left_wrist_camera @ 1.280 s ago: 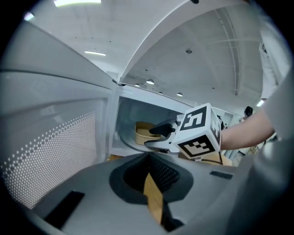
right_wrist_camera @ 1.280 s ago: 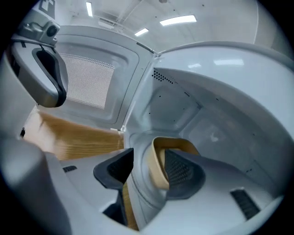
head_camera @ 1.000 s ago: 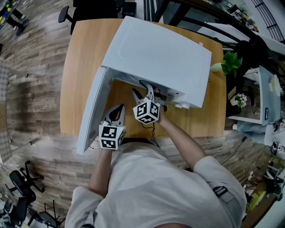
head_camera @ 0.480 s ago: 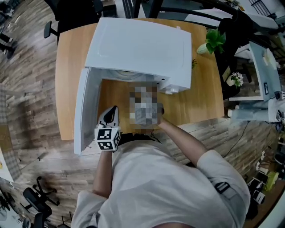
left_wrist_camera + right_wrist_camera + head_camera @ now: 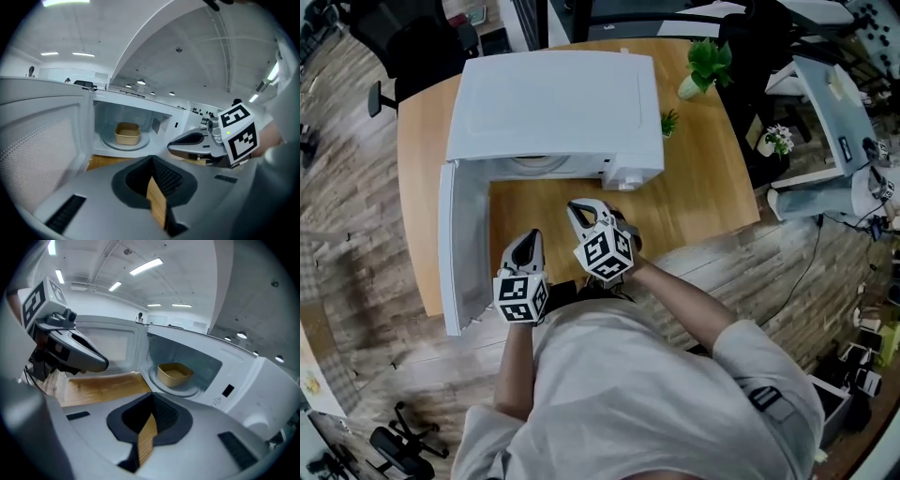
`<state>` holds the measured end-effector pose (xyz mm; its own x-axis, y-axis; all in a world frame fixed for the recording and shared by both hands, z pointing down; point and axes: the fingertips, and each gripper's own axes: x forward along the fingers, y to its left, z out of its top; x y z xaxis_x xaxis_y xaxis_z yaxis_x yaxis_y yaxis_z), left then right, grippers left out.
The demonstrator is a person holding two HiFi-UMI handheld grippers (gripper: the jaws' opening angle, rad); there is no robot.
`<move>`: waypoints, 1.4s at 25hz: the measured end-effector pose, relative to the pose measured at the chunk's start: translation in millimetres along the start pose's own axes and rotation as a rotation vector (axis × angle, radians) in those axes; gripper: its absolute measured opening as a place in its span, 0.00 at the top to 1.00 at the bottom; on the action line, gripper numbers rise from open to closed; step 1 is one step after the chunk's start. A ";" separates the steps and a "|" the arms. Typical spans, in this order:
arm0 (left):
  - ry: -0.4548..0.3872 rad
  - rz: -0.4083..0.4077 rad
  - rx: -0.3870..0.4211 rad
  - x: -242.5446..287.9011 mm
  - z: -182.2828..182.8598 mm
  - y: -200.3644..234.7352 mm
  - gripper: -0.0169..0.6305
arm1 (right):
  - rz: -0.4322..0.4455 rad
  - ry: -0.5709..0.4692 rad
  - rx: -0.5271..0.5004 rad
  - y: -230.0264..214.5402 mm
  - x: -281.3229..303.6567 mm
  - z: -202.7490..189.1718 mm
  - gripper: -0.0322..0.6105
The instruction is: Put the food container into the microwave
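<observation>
Right gripper view first: the right gripper [image 5: 149, 427] has its jaws pressed together on nothing. They've only just been closing, and only a strip of table [image 5: 101, 386] shows through the slit. Left gripper [image 5: 154, 187] is the same deal, jaws together and empty. Both hang in front of the microwave [image 5: 553, 103], whose door [image 5: 455, 248] stands swung wide. The food container [image 5: 175, 373] sits inside the microwave on the turntable [image 5: 187, 391], upright, no lid, looks empty as far as I can tell. My guess on handling: thin tan tray, light, a bit flexy, so the walls would buckle if squeezed across. I'd pinch the rim wall nearest the microwave's opening, one pad inside and one outside, and keep it level. That turntable could spin under a shove
</observation>
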<state>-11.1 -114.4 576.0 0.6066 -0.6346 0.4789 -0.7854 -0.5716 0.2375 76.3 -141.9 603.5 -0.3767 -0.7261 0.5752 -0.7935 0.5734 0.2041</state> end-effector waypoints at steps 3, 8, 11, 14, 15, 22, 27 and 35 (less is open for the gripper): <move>0.006 -0.026 0.004 3.9 -1.0 -10.6 0.95 | 0.006 -0.012 0.042 0.9 -13.8 -1.1 0.94; 0.020 -0.070 0.032 12.4 0.9 -24.2 0.95 | -0.023 -0.036 0.129 -6.2 -32.8 -3.9 0.95; 0.010 -0.095 0.057 18.2 10.9 -32.0 0.95 | -0.065 -0.058 0.152 -15.9 -46.5 -1.2 0.94; -0.010 -0.116 0.079 24.3 25.3 -36.7 0.95 | -0.113 -0.081 0.199 -28.9 -58.1 3.0 0.95; -0.017 -0.124 0.086 26.8 30.2 -37.6 0.95 | -0.133 -0.089 0.218 -34.0 -61.7 4.4 0.94; -0.067 -0.171 0.103 34.9 59.8 -47.2 0.95 | -0.208 -0.143 0.302 -56.1 -86.8 14.4 0.95; -0.109 -0.197 0.148 30.7 86.4 -54.7 0.95 | -0.263 -0.199 0.330 -75.7 -103.8 31.1 0.95; -0.228 -0.213 0.171 20.7 143.8 -59.1 0.95 | -0.388 -0.314 0.337 -114.9 -134.9 72.7 0.95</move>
<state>65.6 -168.5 450.4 0.7817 -0.5804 0.2281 -0.6179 -0.7704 0.1574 183.5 -137.4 444.8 -0.1122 -0.9650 0.2370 -0.9897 0.1299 0.0604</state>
